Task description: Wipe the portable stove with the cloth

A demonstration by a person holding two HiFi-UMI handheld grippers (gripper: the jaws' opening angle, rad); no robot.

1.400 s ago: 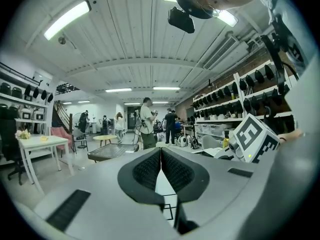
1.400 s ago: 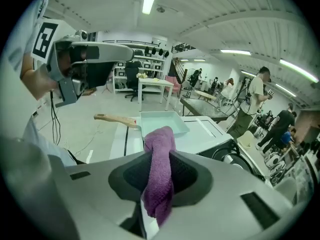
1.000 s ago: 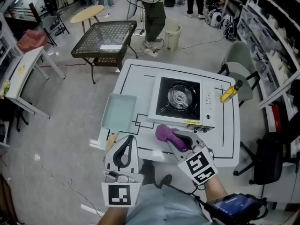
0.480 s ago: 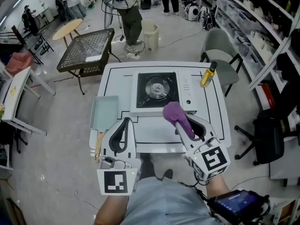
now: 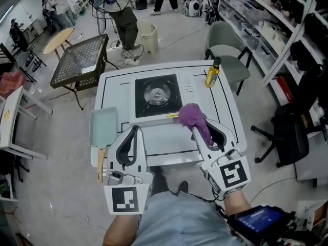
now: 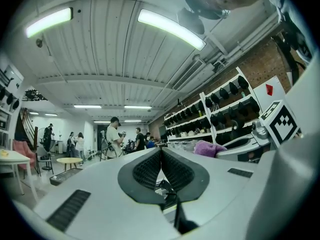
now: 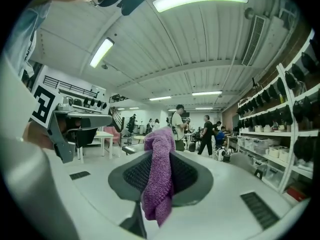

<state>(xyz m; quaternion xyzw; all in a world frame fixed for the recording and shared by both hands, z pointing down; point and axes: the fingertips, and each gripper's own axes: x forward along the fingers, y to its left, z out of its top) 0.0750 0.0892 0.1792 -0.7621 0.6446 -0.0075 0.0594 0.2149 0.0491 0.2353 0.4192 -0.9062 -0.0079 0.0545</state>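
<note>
Two hand-held grippers sit nearest, over the near edge of a white table (image 5: 226, 108) ruled with black lines. The left gripper (image 5: 135, 129) has its jaws pressed together with nothing between them. The right gripper (image 5: 200, 131) is clamped on a purple cloth (image 5: 190, 115), which bunches above the jaws and hangs down between them. The cloth's bunched end lies just at the near right corner of the portable stove (image 5: 156, 96); whether it touches cannot be told. The stove stands mid-table, black top and round burner in a white body, knobs panel to its right. A pale teal tray (image 5: 103, 127) lies at the table's left edge, and a yellow bottle (image 5: 211, 74) stands upright near the far right corner. Beyond the table, on grey concrete floor (image 5: 61, 137), are a grey-green chair (image 5: 225, 42), a black mesh-topped table (image 5: 82, 60) and a round wooden table (image 5: 57, 39). Loaded shelving (image 5: 266, 14) runs along the right wall, with a black office chair (image 5: 289, 132) beside it. Several people stand at the far end.
</note>
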